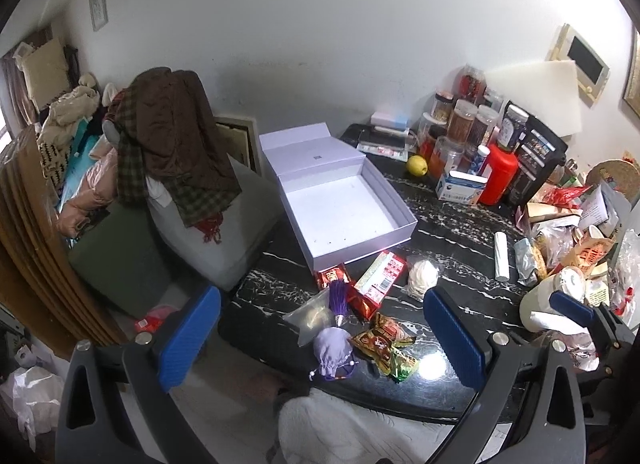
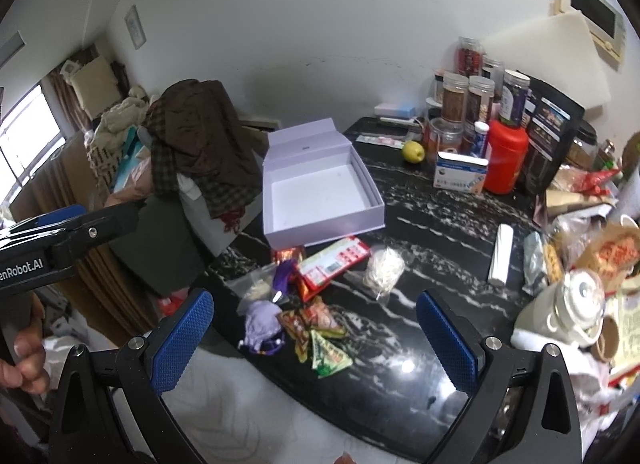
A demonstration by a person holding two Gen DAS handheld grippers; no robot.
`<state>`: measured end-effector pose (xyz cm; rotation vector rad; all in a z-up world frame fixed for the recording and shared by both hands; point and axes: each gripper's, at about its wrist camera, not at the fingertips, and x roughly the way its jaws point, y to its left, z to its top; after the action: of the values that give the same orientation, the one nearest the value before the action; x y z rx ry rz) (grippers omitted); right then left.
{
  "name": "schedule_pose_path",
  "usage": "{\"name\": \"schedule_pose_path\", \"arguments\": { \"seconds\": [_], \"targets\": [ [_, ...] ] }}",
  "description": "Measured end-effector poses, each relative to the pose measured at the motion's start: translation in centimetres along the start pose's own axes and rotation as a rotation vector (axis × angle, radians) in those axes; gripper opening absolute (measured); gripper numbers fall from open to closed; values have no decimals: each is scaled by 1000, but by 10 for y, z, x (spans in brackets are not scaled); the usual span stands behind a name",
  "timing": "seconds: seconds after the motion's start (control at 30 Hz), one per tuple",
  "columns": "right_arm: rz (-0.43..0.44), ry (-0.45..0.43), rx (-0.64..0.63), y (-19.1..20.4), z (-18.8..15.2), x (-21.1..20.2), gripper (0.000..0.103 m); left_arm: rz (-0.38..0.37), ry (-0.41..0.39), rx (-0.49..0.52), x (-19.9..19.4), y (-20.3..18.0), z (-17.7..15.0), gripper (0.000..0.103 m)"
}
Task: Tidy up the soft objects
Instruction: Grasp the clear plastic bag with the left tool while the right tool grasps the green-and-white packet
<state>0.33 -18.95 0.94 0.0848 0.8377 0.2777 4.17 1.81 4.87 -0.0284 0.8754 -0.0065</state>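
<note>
A: Both tongs, left gripper (image 1: 320, 340) and right gripper (image 2: 316, 338), are spread wide and hold nothing. The lilac pouch (image 1: 333, 346) lies just ahead between the left fingers.

B: Its beaded cord may snag the snack packets (image 1: 384, 346) touching it. The white box (image 1: 344, 199) waits open beyond.

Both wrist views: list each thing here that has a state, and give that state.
left gripper: open, empty, above the table edge.
right gripper: open, empty.
white box: lid hinged back, nothing inside.
purple pouch: drawstring pulled shut, lying on the table.
snack packets: sealed, piled beside the pouch.
red and white carton: closed, lying flat.
red bottle: upright, capped.
</note>
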Motion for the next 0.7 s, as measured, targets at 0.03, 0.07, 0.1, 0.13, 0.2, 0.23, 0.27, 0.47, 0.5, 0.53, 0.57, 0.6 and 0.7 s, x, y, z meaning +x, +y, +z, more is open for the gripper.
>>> {"name": "schedule_pose_path", "arguments": {
  "seconds": [0.03,0.07,0.1,0.13,0.2,0.23,0.27,0.47,0.5,0.53,0.57,0.6,0.7],
  "targets": [
    [-1,7,-3,-1,4,4,103,1,17,6,7,0,4,103],
    [-3,14,-7,-2,8,7,103,0,38,17,15,0,7,103],
    [-4,23,-12,-4,11,12,103,-2,55,27,21,-2,9,103],
    [-4,34,-17,-5,14,17,103,-4,75,39,29,-3,11,103],
    [-1,59,-21,-8,18,27,103,-10,119,66,46,-6,15,103],
    [1,74,-21,-9,19,34,103,-15,135,76,54,-7,16,103],
    [5,91,-19,-12,21,40,103,-21,156,87,63,-7,18,103],
    [11,177,4,-20,17,76,103,-57,303,102,118,-6,19,103],
    [12,191,10,-21,16,82,103,-60,323,98,126,-6,18,103],
    [13,205,17,-22,13,88,103,-63,345,96,134,-6,16,103],
    [15,219,26,-23,11,94,103,-61,377,100,145,-3,13,103],
    [16,235,35,-24,8,100,103,-53,397,106,153,-2,11,103],
    [16,283,52,-25,-1,120,103,-31,476,132,181,2,3,103]
  ]
}}
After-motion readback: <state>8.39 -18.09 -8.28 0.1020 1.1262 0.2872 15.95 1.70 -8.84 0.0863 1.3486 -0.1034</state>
